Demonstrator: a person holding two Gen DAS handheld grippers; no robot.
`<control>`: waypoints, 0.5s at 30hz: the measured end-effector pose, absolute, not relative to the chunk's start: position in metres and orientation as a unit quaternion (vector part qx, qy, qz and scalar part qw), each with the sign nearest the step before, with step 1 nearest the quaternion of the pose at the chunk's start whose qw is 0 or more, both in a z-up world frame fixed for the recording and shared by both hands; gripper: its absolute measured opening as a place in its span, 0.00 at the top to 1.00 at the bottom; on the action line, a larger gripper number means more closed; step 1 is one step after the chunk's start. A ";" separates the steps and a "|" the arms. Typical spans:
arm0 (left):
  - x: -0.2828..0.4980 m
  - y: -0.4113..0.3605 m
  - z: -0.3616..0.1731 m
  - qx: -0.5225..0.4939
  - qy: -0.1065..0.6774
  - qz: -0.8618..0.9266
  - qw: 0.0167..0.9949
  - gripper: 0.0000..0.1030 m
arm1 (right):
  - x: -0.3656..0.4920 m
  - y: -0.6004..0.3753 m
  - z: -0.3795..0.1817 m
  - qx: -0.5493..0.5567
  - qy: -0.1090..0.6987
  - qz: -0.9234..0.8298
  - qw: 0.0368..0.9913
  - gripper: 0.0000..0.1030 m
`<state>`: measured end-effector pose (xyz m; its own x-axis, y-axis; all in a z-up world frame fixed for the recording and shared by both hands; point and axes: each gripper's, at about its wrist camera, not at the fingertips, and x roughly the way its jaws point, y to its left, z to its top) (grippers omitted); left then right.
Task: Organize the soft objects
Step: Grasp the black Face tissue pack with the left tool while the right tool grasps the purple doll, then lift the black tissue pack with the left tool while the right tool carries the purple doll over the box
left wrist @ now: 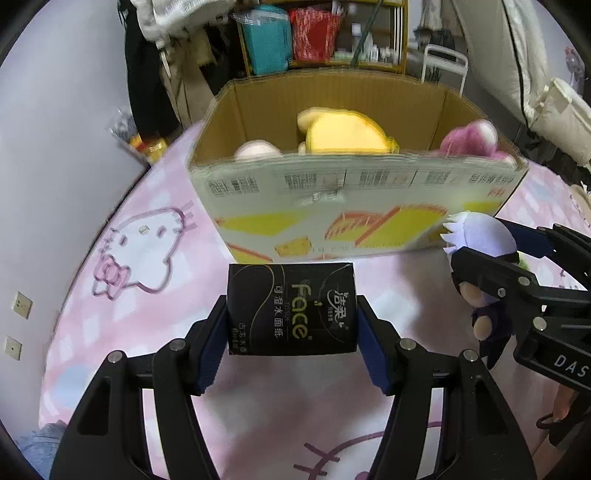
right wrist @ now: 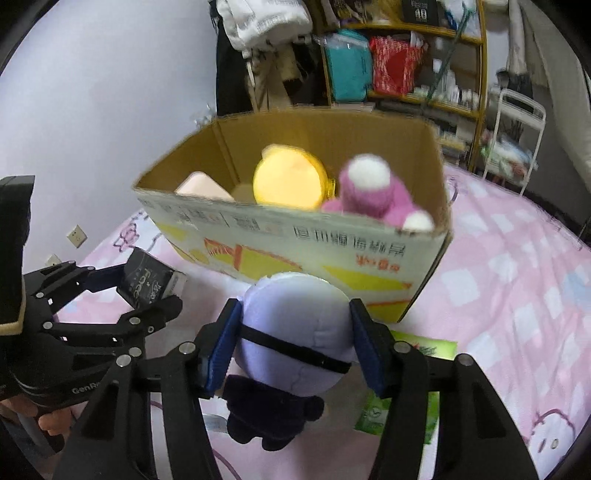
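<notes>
Clamped left gripper (left wrist: 291, 325) on black Face tissue pack (left wrist: 291, 310) at lower centre, right gripper (right wrist: 293, 343) on lavender-headed plush doll (right wrist: 291, 332), before cardboard box (right wrist: 295, 236).

You are working over a bed covered with a pink checked sheet (right wrist: 517, 280) printed with cartoon cats. To your left stands a plain pale wall (left wrist: 55, 129) with two sockets (left wrist: 22, 304) low down near the sheet. Ahead of you, dark and light clothes (right wrist: 258, 22) hang against the wall. Beside them a yellow-framed shelf (right wrist: 476, 74) holds a teal bag (left wrist: 266, 40), a red bag (right wrist: 397, 66) and what look like small bottles, blurred. A white rack (right wrist: 517, 122) stands to its right.
</notes>
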<state>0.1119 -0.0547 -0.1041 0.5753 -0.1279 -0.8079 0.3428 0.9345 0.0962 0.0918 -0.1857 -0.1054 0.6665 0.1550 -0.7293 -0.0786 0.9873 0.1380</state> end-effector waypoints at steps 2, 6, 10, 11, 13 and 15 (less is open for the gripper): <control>0.104 -0.053 -0.092 0.120 0.422 -0.134 0.889 0.38 | 0.084 -0.183 -0.096 0.041 0.385 0.063 0.920 0.40; 0.093 -0.045 -0.073 0.113 0.391 -0.133 0.904 0.38 | 0.066 -0.183 -0.074 0.047 0.339 0.062 0.938 0.40; 0.089 -0.041 -0.054 0.092 0.362 -0.133 0.918 0.38 | 0.048 -0.185 -0.055 0.046 0.295 0.058 0.953 0.40; 0.088 -0.040 -0.049 0.085 0.353 -0.138 0.921 0.38 | 0.045 -0.185 -0.050 0.047 0.285 0.055 0.956 0.40; 0.083 -0.038 -0.040 0.078 0.335 -0.141 0.928 0.38 | 0.041 -0.184 -0.041 0.052 0.272 0.055 0.959 0.40; 0.077 -0.034 -0.031 0.072 0.310 -0.138 0.938 0.38 | 0.037 -0.188 -0.032 0.054 0.257 0.051 0.964 0.40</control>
